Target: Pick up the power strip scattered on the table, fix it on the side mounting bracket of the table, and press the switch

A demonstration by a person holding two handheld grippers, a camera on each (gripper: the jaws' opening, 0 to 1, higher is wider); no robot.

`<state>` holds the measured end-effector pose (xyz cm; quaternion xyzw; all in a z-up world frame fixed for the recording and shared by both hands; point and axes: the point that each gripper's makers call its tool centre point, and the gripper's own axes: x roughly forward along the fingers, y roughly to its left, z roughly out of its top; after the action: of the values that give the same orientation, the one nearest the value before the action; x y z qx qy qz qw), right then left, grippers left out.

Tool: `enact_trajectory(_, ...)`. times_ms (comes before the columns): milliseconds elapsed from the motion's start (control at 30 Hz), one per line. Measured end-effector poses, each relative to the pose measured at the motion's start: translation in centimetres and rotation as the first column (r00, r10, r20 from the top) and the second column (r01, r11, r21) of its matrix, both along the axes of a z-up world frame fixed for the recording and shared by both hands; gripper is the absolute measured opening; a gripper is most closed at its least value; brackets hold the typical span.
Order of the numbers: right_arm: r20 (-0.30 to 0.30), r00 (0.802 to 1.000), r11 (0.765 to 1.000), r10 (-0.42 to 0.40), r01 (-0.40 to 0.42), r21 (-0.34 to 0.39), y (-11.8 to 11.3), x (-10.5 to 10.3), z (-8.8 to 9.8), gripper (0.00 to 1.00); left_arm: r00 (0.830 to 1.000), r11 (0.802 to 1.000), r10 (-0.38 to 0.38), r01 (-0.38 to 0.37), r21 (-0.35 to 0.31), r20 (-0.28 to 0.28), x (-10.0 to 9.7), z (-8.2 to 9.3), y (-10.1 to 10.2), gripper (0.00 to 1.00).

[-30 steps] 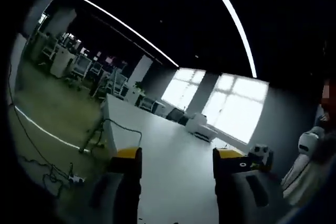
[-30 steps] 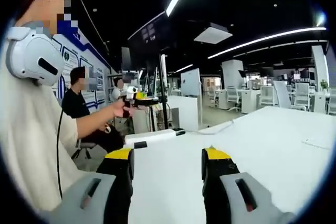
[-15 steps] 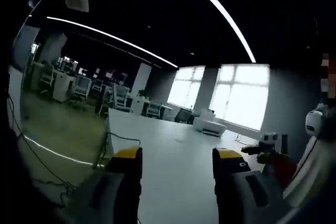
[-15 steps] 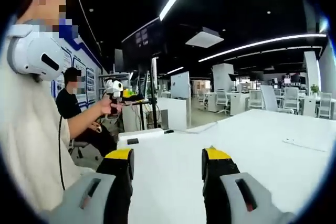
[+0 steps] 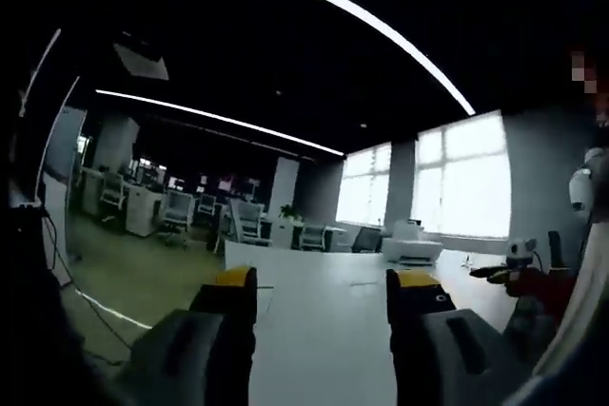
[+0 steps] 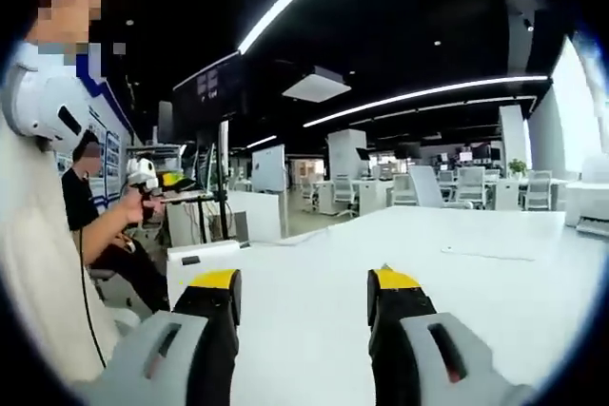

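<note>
Both claws, left (image 5: 321,280) and right (image 6: 304,284), gape empty over the desk (image 6: 476,282). Strip not spotted; I'd tilt down and scan first.

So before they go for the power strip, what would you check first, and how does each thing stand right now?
1. Left gripper open with nothing between the jaws: ok.
2. Right gripper open with nothing between the jaws: ok.
3. Power strip located: cannot tell; no strip can be made out on the table.
4. Side bracket located: cannot tell.
5. Grippers aimed at the work: not ok; both look level, out across the room.
6. Grippers apart: ok; the left one, held in a hand, sits well off to the side.
</note>
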<state>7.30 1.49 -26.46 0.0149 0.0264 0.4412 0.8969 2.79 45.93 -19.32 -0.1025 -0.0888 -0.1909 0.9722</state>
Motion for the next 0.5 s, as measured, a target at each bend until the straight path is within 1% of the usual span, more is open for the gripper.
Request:
enact_trajectory(67, 0.013, 0.999, 0.999, -0.052, 0.052, 0.01, -1.2, 0.2, 0.1, 0.5, 1.0, 1.0, 0.012, -0.012, -0.028, 0.011, -0.2, -0.3, -0.3, 0.59)
enact_trajectory(133, 0.014, 0.997, 0.997, -0.071, 0.07, 0.017, -1.8, 0.1, 0.1, 0.5, 0.999, 0.999, 0.03, -0.029, -0.03, 0.011, -0.4, -1.1, -0.4, 0.62)
enact_trajectory(233, 0.027, 0.994, 0.993, -0.108, 0.107, 0.039, -3.1, 0.0, 0.0, 0.49, 0.996, 0.996, 0.087, -0.087, 0.007, -0.001, -0.6, -2.4, -0.3, 0.66)
enact_trajectory(367, 0.038, 0.987, 0.985, -0.157, 0.154, 0.077, -4.6, -0.1, -0.2, 0.49, 0.995, 0.995, 0.095, -0.095, 0.019, -0.002, -1.2, -3.3, -1.3, 0.69)
enact_trajectory(433, 0.038, 0.983, 0.98, -0.179, 0.175, 0.09, -5.3, -0.1, -0.4, 0.49, 0.994, 0.993, 0.109, -0.109, 0.046, -0.001, -1.4, -3.7, -1.5, 0.69)
enact_trajectory(500, 0.026, 0.98, 0.976, -0.197, 0.193, 0.104, -6.0, -0.2, -0.7, 0.49, 0.994, 0.991, 0.113, -0.113, 0.07, 0.001, -1.5, -3.9, -1.8, 0.69)
